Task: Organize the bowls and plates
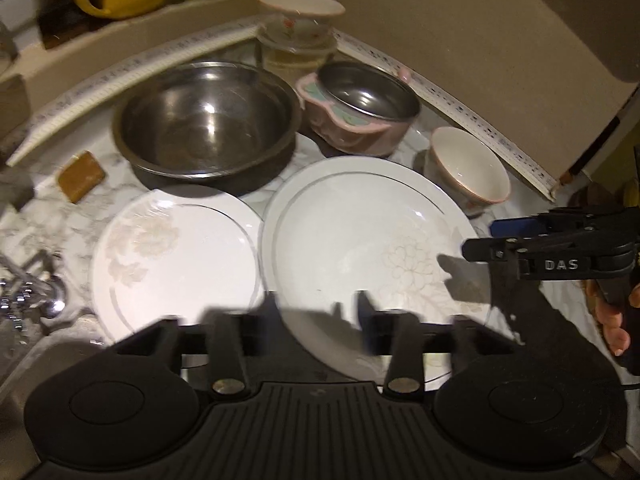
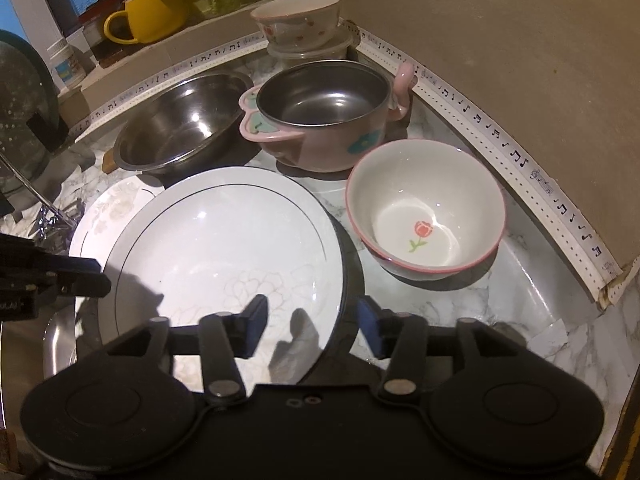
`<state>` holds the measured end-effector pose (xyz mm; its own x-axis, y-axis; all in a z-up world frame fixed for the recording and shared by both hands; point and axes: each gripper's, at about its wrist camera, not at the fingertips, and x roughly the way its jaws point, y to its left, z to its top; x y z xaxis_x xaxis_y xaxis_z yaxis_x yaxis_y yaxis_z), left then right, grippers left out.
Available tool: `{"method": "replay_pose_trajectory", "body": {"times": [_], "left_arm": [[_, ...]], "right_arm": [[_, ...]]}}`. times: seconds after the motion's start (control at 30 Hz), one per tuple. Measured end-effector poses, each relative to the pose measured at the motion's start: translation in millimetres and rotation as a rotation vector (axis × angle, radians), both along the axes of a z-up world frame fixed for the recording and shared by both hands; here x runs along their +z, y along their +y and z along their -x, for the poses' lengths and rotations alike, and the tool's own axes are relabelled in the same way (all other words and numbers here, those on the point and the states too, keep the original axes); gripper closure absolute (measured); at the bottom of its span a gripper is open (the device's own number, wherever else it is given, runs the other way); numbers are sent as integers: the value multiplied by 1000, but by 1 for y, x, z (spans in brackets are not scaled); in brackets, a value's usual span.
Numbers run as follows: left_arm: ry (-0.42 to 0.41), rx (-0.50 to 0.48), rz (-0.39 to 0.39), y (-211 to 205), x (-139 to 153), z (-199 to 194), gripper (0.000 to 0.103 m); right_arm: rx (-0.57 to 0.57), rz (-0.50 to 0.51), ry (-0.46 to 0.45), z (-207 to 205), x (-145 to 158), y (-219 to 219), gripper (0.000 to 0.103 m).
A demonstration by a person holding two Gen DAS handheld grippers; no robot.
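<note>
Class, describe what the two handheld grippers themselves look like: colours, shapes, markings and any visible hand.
Both are matte black. The left gripper has two round discs flanking a ribbed centre panel, with silver pivot bolts on its linkage bars. The right gripper has the same discs and bolts, blue pads on its jaws, and white "DAS" lettering on its side. A bare hand grips it; no sleeve shows.

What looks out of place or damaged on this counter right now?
The music-note trim strip is torn and peeling at its right end, by the wall. The large plate also lies over the smaller plate rather than stacked squarely. Nothing looks spilled.
</note>
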<state>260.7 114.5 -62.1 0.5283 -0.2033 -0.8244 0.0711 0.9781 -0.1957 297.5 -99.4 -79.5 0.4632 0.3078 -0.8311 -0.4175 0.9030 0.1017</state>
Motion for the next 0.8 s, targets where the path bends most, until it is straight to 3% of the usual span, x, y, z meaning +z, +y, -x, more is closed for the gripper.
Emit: {"method": "replay_pose_trajectory", "body": {"times": [0.07,0.17,0.23,0.37,0.5,0.73,0.8], "left_arm": [[-16,12,-10,0,1,6,32],[-3,37,8,2,-4,12,31],[28,75,30,4,-12,14,30],[82,155,94,9,-31,15,30],[106,206,148,10,-42,9,30],[127,231,160,5,-52,0,32],[128,236,157,5,-54,-2,36]], "right_arm": [[5,-14,0,1,-1,-2,40],[7,-36,14,1,-3,-5,34],[6,-49,11,1,-5,-7,24],[0,-57,8,-3,-9,-8,22],[-3,-73,31,-10,-18,-8,23],[-21,-91,80,-25,-33,-7,43],[-30,-93,90,-29,-35,-9,47]]}}
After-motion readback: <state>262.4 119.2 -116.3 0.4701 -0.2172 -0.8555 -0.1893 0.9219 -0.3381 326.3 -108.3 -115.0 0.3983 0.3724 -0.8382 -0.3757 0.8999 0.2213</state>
